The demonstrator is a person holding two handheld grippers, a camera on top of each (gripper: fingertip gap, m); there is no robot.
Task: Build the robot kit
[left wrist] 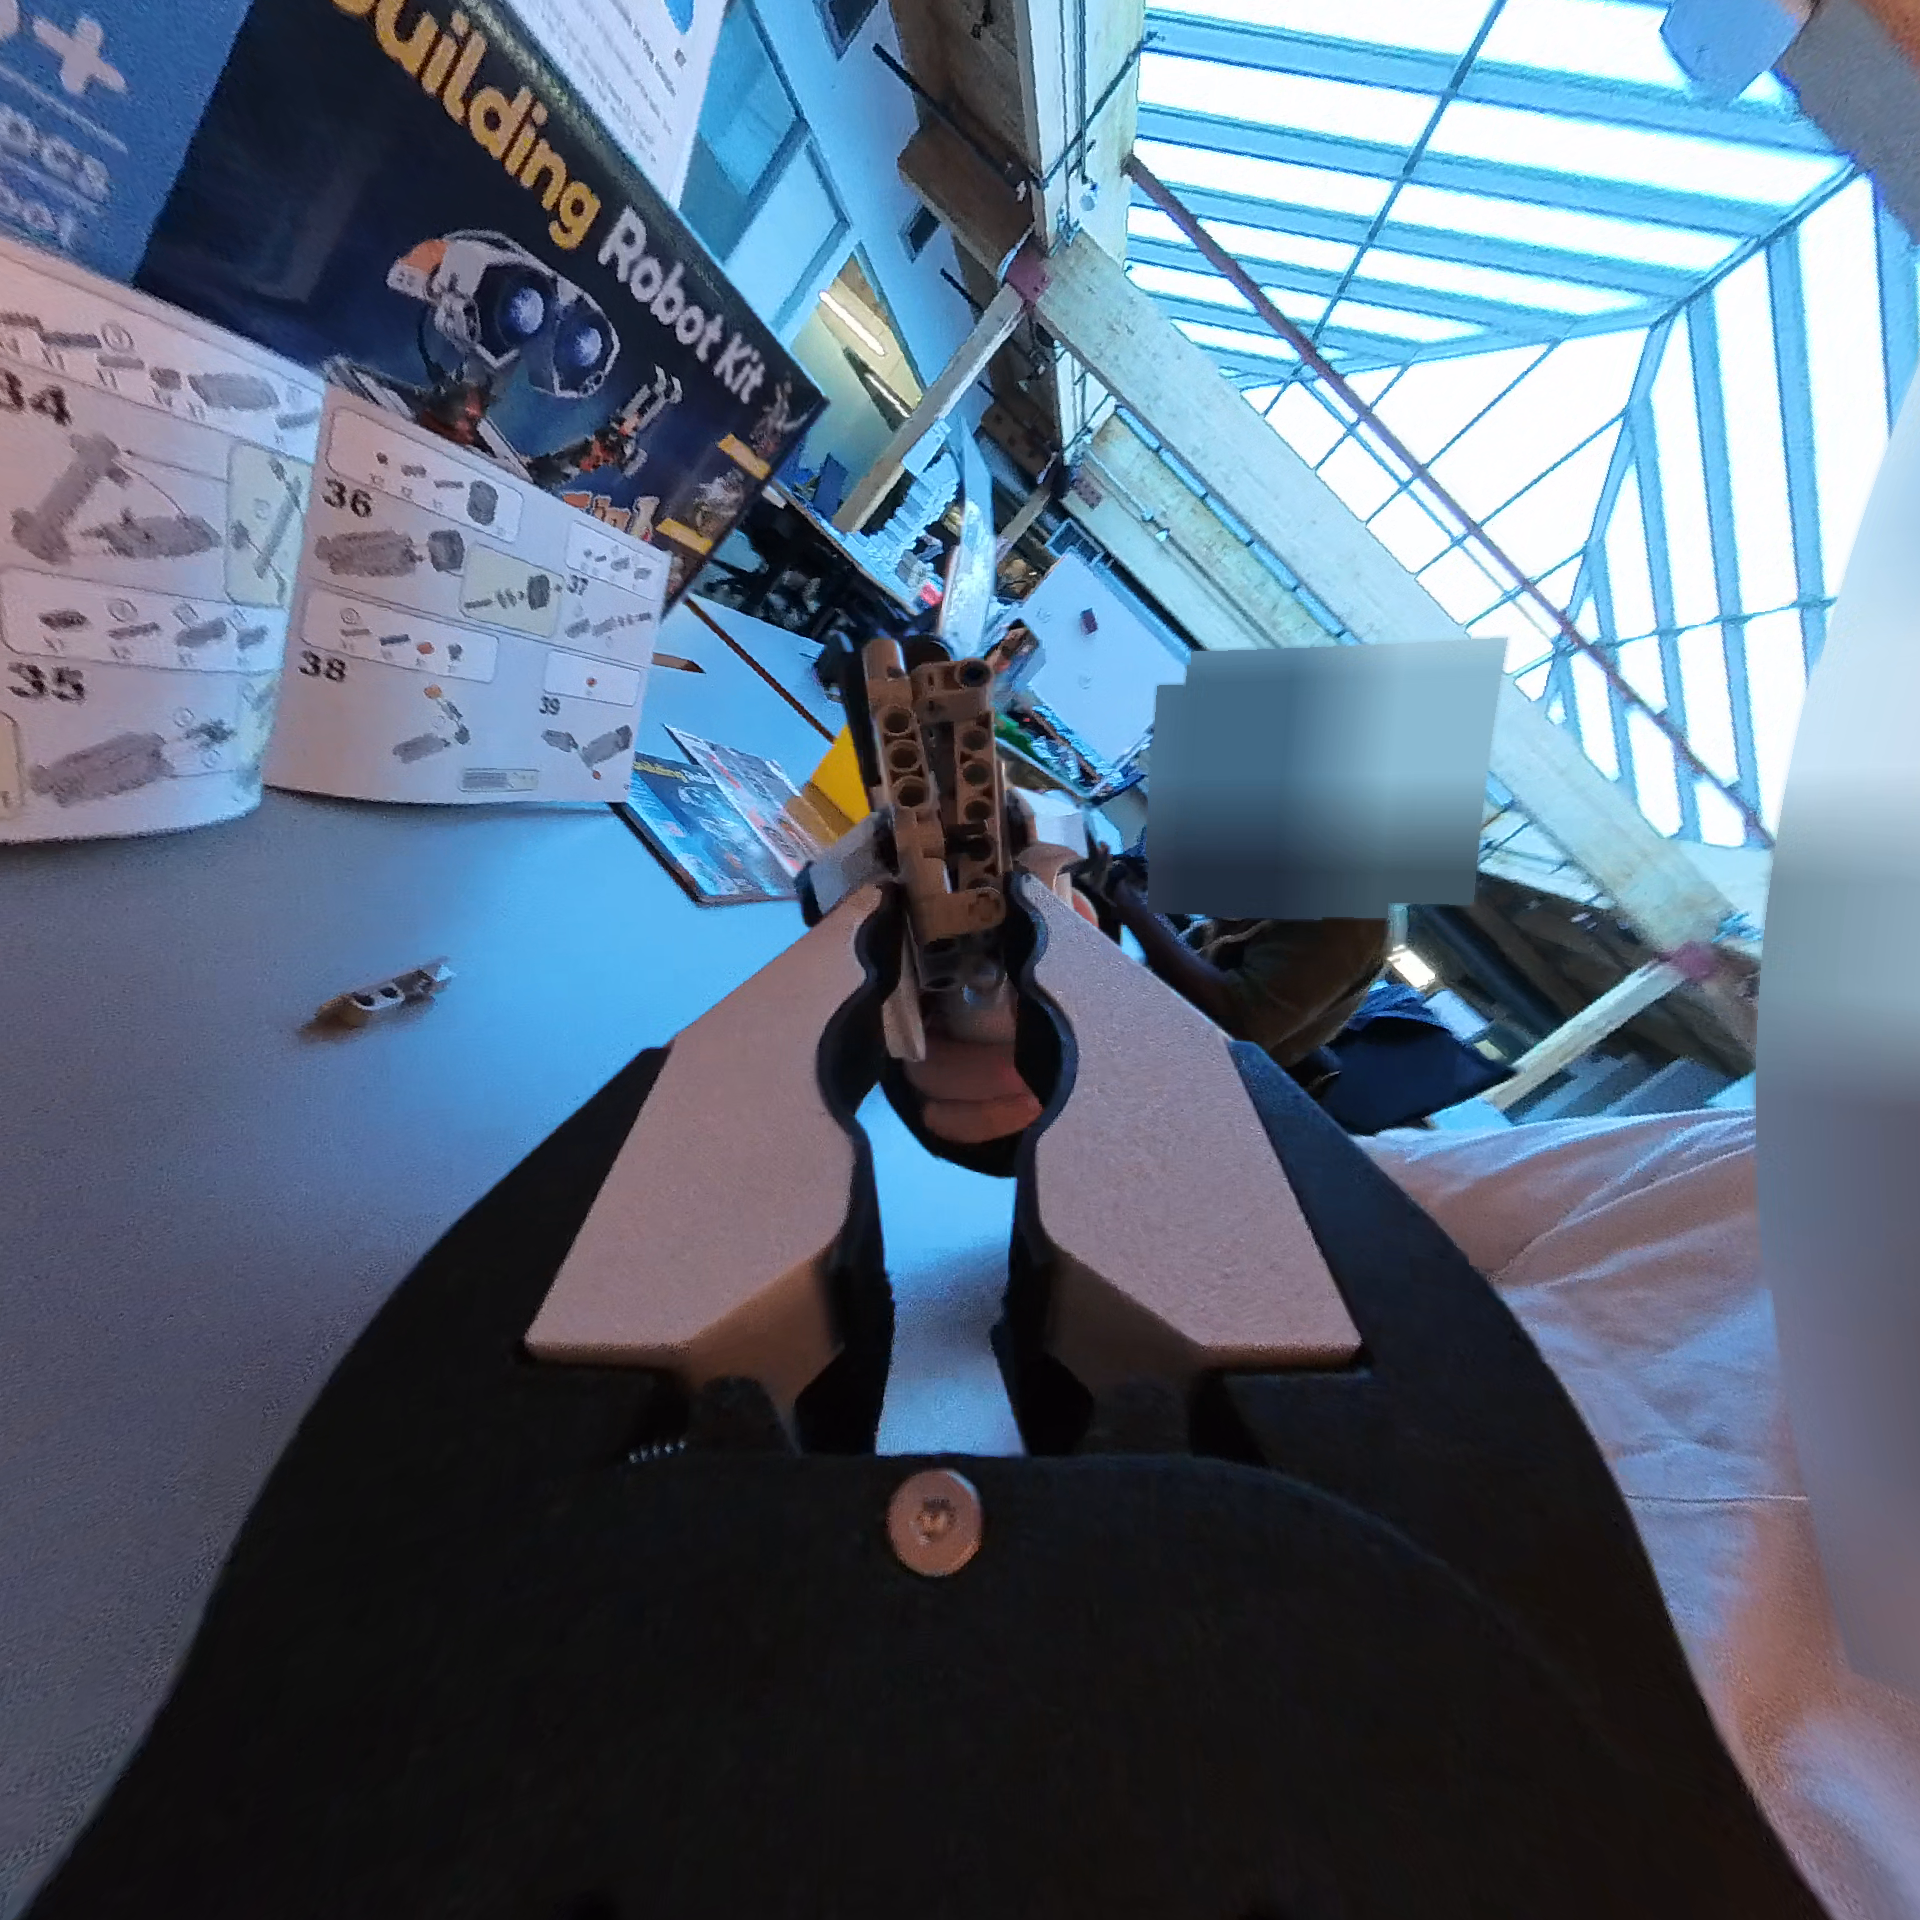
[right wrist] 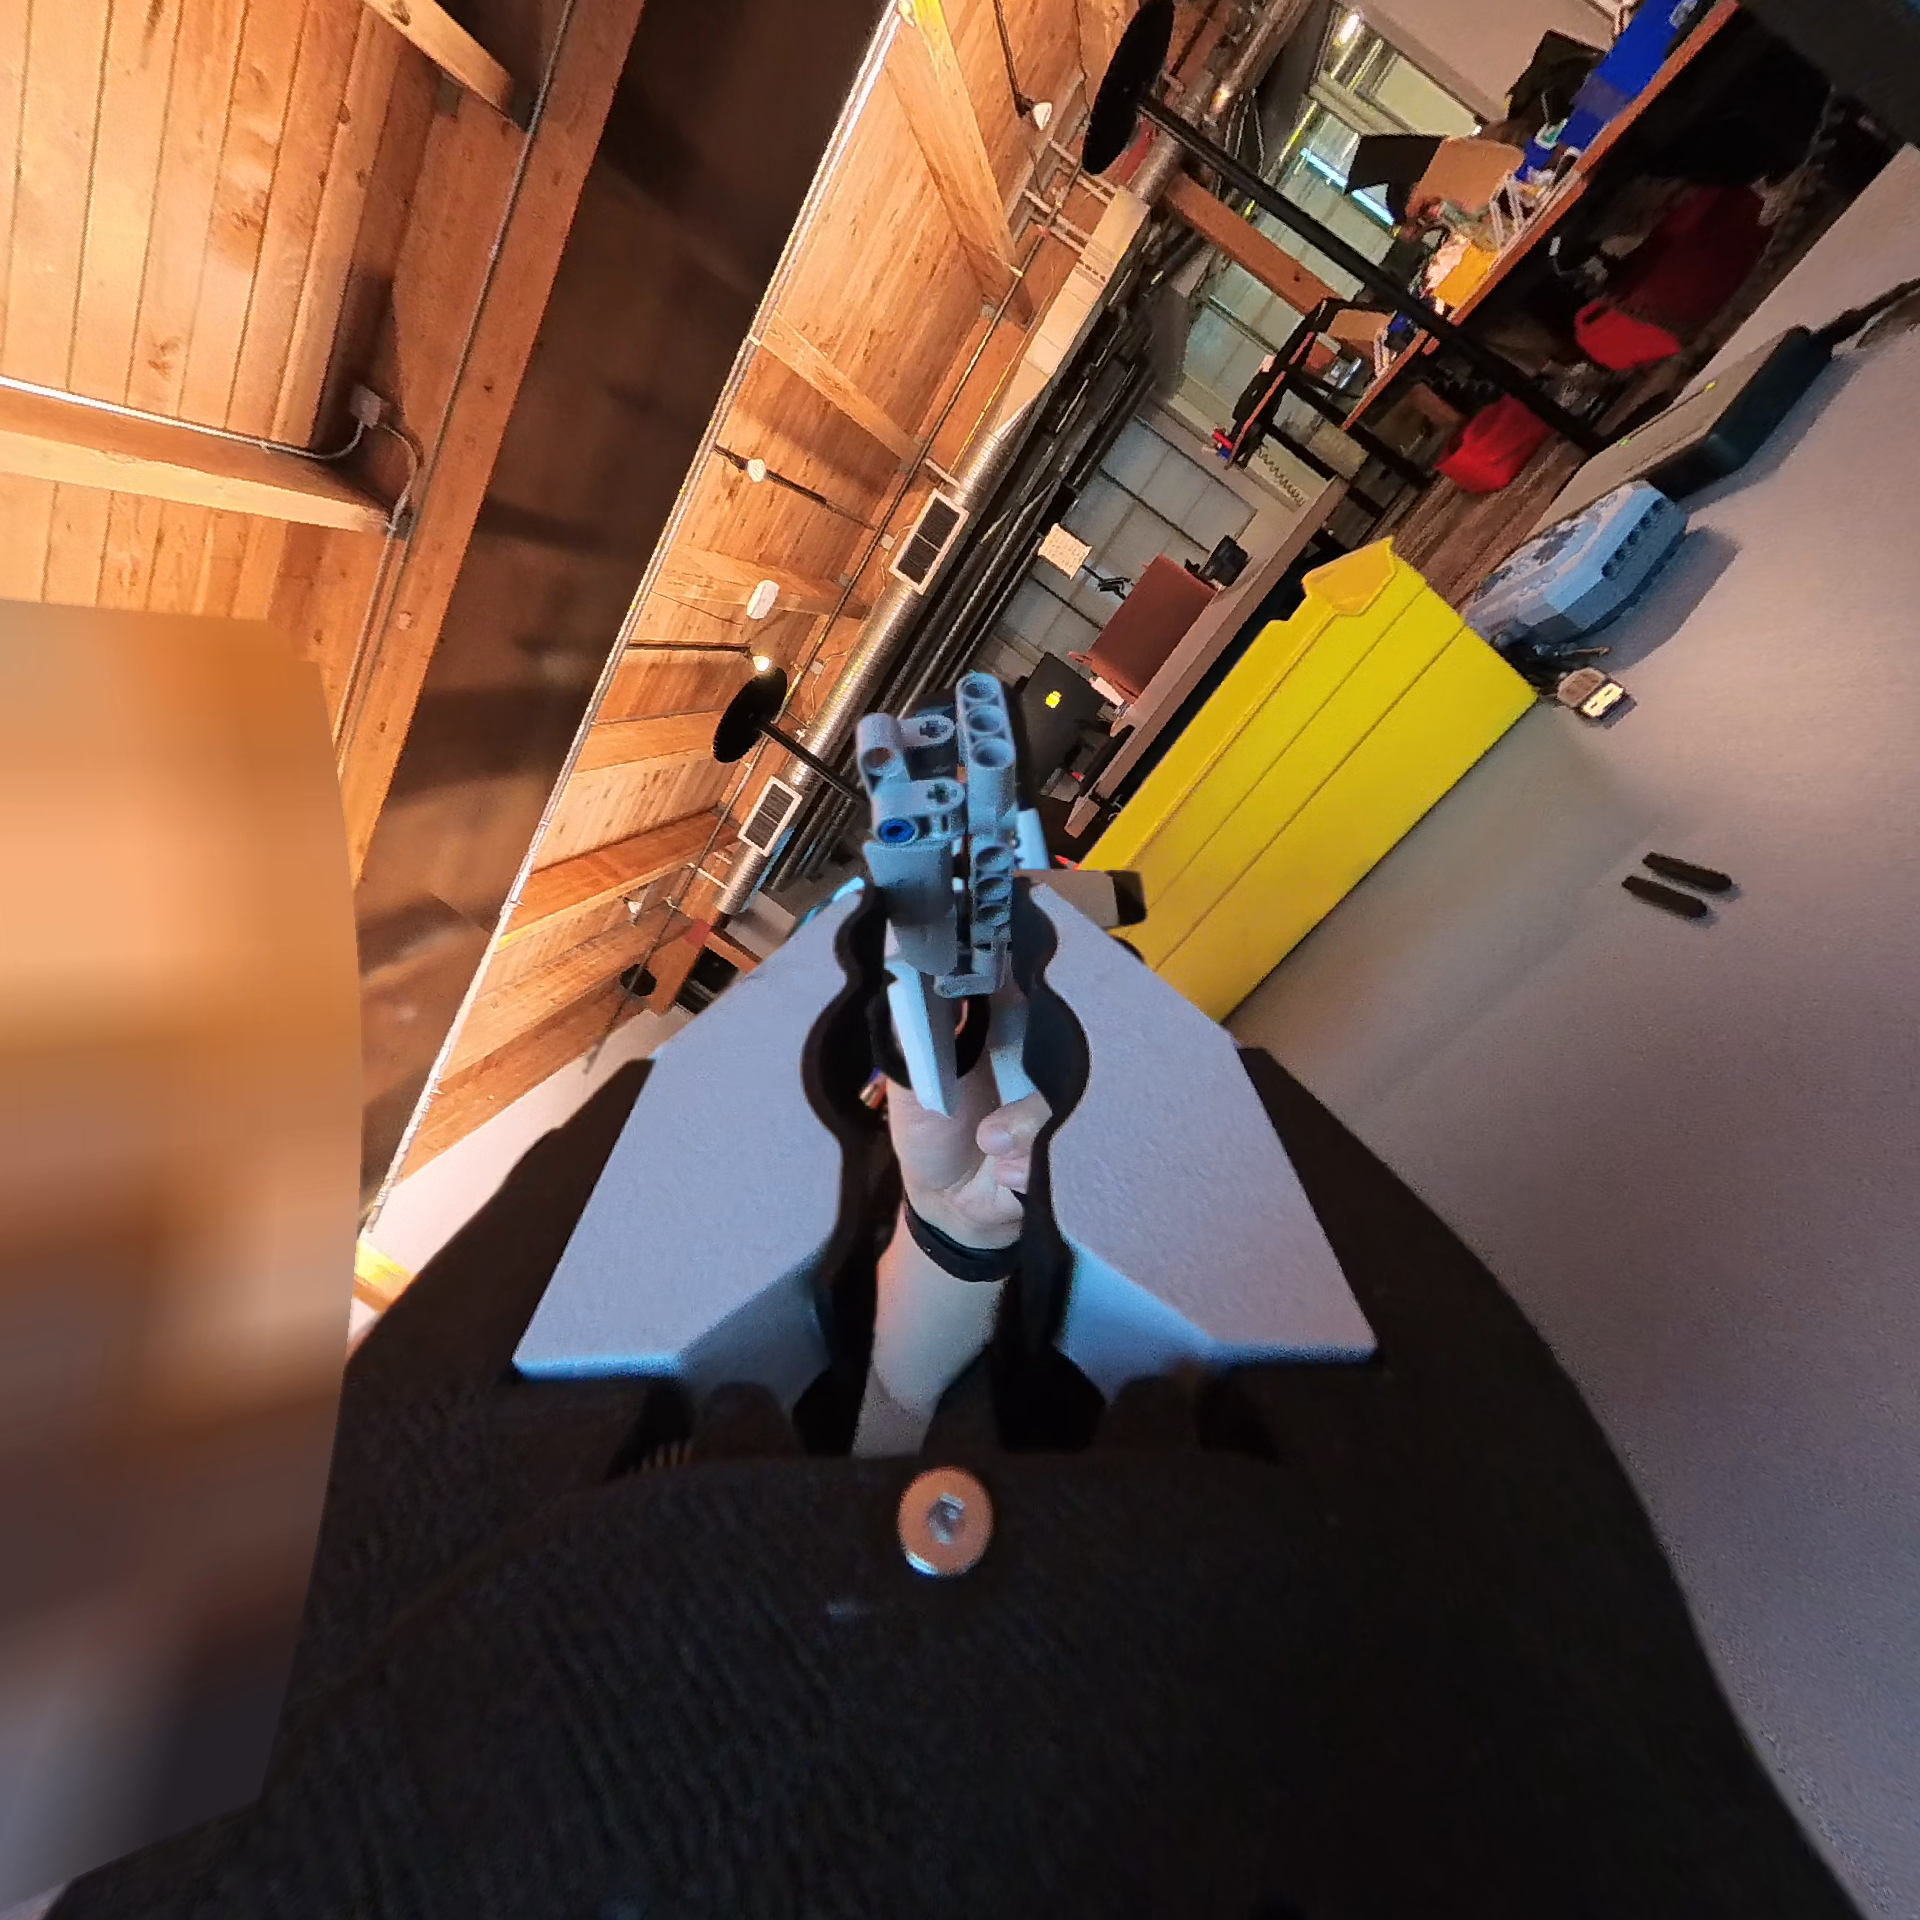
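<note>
My left gripper is shut on a grey beam assembly made of building-kit pieces with round holes, and holds it above the grey table. My right gripper is shut on what looks like the same assembly from the opposite side; a blue pin shows in it. White flat parts hang from the assembly between the fingers. A hand with a black wristband shows behind the right gripper's fingers. The other gripper's finger shows just beyond the assembly.
A small loose piece lies on the table at left. An open instruction booklet and a kit box stand behind it, and another booklet lies flat. A yellow bin, two black pieces and a grey block are on the table. A person sits beyond. My two grippers' fingertips are within a few centimetres of each other. Left tips and right tips are each some 35 cm from the grey block.
</note>
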